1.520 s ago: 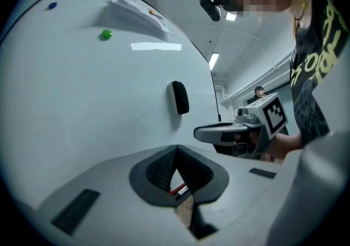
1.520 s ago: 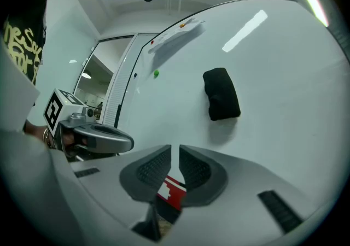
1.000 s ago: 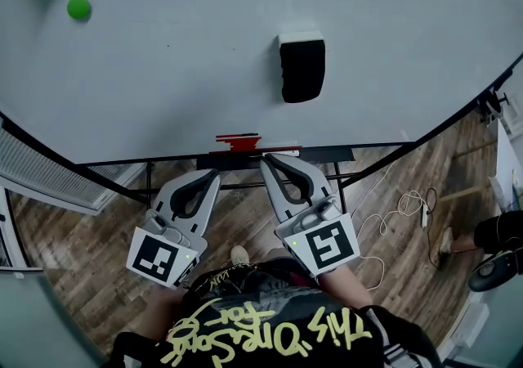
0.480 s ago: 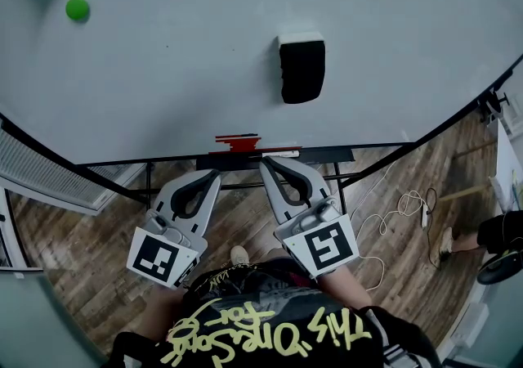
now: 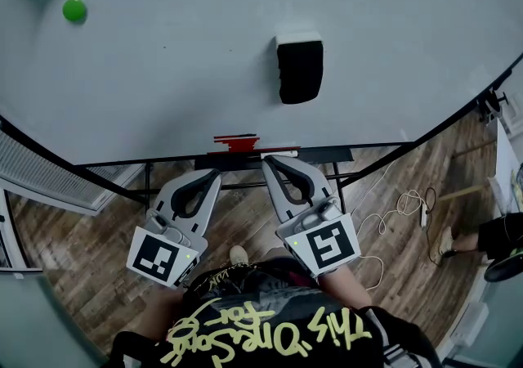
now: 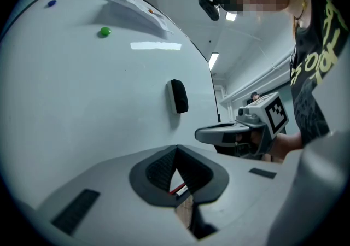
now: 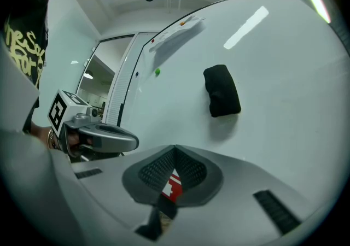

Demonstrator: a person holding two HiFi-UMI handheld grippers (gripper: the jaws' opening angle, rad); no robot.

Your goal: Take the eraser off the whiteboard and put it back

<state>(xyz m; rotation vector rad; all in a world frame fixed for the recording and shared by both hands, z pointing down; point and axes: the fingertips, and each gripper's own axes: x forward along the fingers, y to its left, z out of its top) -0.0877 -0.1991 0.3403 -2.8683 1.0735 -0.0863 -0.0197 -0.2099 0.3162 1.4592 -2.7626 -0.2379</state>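
Observation:
A black eraser (image 5: 300, 72) clings to the whiteboard (image 5: 163, 80), right of its middle and above the marker tray (image 5: 323, 154). It also shows in the left gripper view as the eraser (image 6: 178, 96) and in the right gripper view as the eraser (image 7: 221, 91). My left gripper (image 5: 214, 173) and right gripper (image 5: 266, 159) are held side by side below the tray, pointing at the board. Both are shut with nothing between the jaws. Each stands well short of the eraser.
A green magnet (image 5: 74, 9) sits at the board's upper left. A red object (image 5: 237, 143) lies on the tray just beyond the gripper tips. A white cable (image 5: 400, 209) lies on the wooden floor at right, near someone's leg (image 5: 498, 234).

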